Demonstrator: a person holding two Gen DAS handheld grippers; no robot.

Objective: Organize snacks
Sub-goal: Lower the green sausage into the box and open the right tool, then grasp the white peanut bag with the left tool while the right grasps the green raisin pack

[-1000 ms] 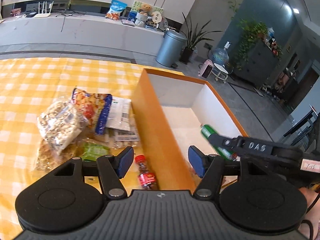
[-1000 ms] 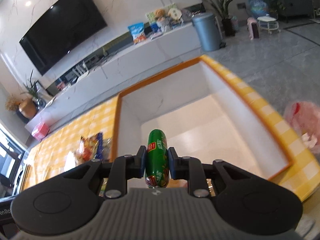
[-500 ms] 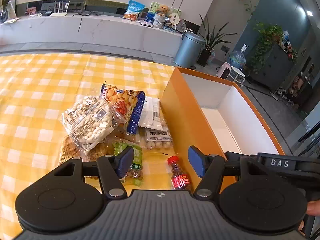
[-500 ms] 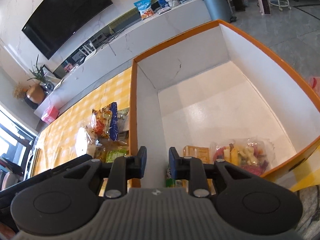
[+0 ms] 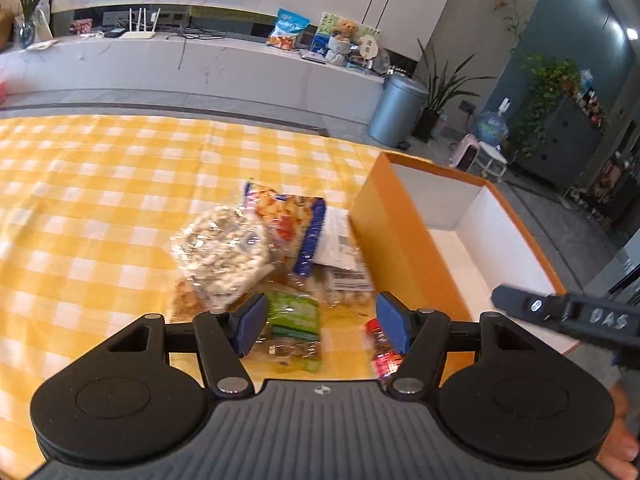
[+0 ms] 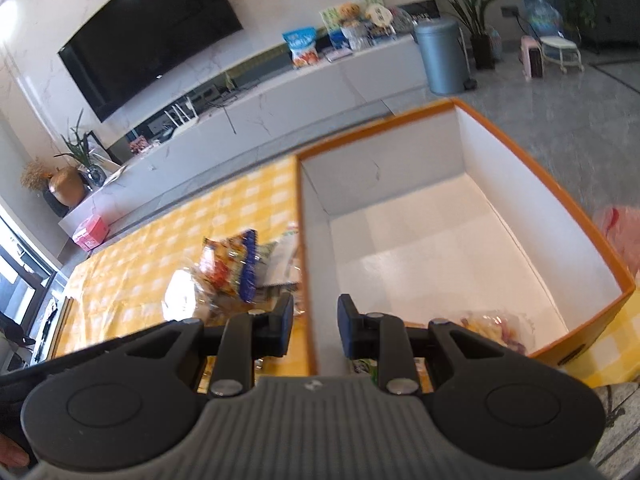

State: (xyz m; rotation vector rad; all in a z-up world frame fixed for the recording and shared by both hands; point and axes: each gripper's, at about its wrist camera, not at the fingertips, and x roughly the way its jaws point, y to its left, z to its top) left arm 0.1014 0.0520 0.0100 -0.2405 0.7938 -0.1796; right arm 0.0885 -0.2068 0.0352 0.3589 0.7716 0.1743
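Yellow-and-white checked cloth covers the worktop (image 5: pixel 100 208), and both claws hang over it with nothing between their pads. Nearest the left wrist camera, the left claw (image 5: pixel 322 322) is spread wide and released above a green foil snack packet (image 5: pixel 294 314), with a small red-capped bottle (image 5: pixel 382 346) just behind its right pad. The right claw (image 6: pixel 314 326) has its blue pads apart by a narrow gap, empty, straddling the near left wall of the orange-rimmed white cardboard box (image 6: pixel 560 208). Below and right of that claw, inside the box's near end, lie a clear bag of mixed colourful snacks (image 6: pixel 494 326) and part of a green-printed wrapper (image 6: pixel 364 366), mostly hidden by the claw body.

A little farther out on the cloth, just left of the box, the loose snacks are heaped together: a clear bag of pale nuts (image 5: pixel 224 256), a blue-edged printed packet of orange pieces (image 5: pixel 288 216) overlapping it, and a white labelled packet (image 5: pixel 340 240) against the box wall. The far half of the box floor is bare.

Beyond the worktop stand a long white media counter (image 5: pixel 200 68), a black wall television (image 6: pixel 152 36) and a grey cylindrical bin (image 5: pixel 396 110).
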